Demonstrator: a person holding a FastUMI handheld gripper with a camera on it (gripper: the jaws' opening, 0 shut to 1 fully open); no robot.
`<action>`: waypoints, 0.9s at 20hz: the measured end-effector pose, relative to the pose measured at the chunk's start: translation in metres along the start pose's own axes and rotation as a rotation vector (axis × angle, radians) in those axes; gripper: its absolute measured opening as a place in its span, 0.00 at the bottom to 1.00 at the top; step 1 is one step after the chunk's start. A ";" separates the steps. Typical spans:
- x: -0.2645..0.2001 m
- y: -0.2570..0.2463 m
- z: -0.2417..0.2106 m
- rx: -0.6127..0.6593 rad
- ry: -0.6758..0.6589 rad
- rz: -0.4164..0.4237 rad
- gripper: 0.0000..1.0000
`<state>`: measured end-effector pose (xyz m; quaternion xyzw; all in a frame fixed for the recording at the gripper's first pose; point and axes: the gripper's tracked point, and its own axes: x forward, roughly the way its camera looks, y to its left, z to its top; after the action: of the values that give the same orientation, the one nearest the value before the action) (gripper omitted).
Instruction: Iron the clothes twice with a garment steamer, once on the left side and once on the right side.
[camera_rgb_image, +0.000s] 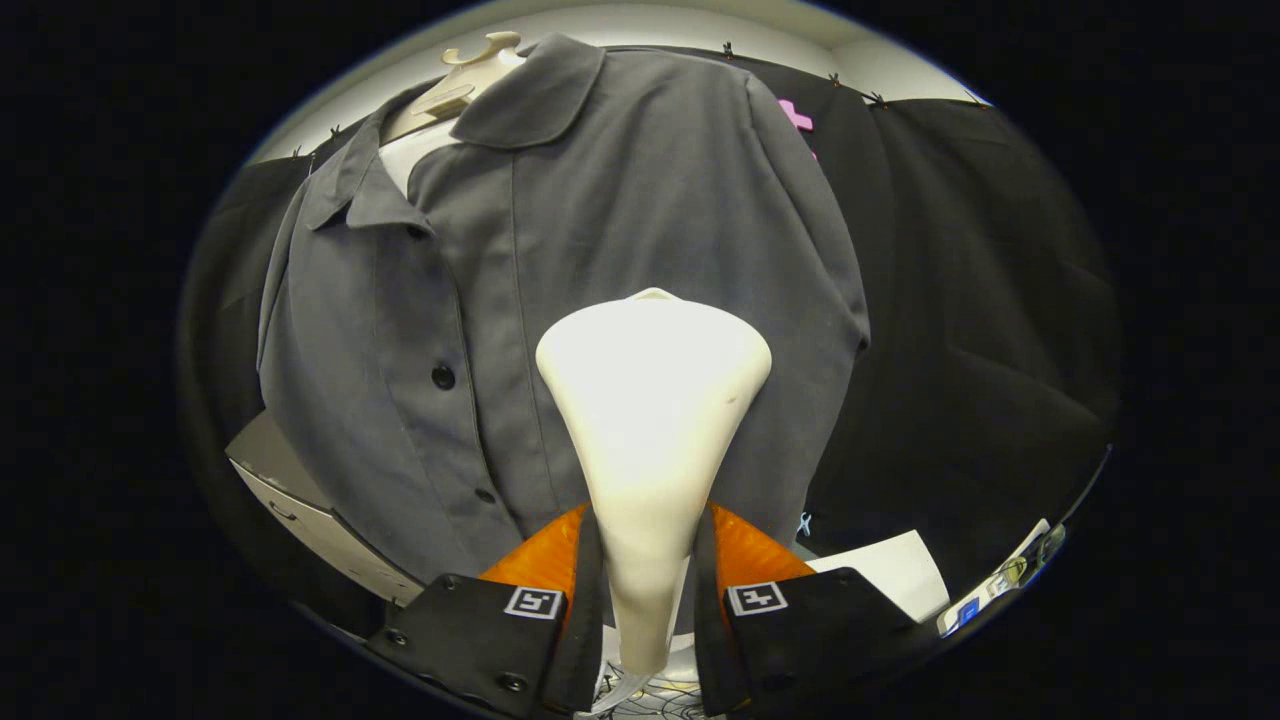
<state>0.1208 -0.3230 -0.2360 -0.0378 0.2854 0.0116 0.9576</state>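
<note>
A grey button-up shirt (600, 260) hangs on a pale hanger (470, 70) in front of the black cloth wall. My gripper (648, 590) is shut on the narrow handle of a white garment steamer (652, 400). The steamer's wide head points up and forward, just ahead of the fingers. The head sits over the shirt's panel to the right of the button placket (443, 377), at mid height. I cannot tell whether the head touches the cloth. The shirt's lower middle is hidden behind the steamer.
A light cabinet with a drawer (300, 510) stands low on the left behind the shirt's hem. A white sheet (900, 570) and small items (1000, 585) lie low on the right. Cables (650, 700) run below the fingers.
</note>
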 end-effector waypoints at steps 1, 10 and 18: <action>0.000 -0.002 -0.007 0.001 0.012 0.000 0.46; 0.018 -0.007 -0.070 0.010 0.123 -0.010 0.46; 0.030 -0.018 -0.140 0.045 0.241 -0.017 0.46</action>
<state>0.0705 -0.3518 -0.3681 -0.0199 0.3984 -0.0076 0.9169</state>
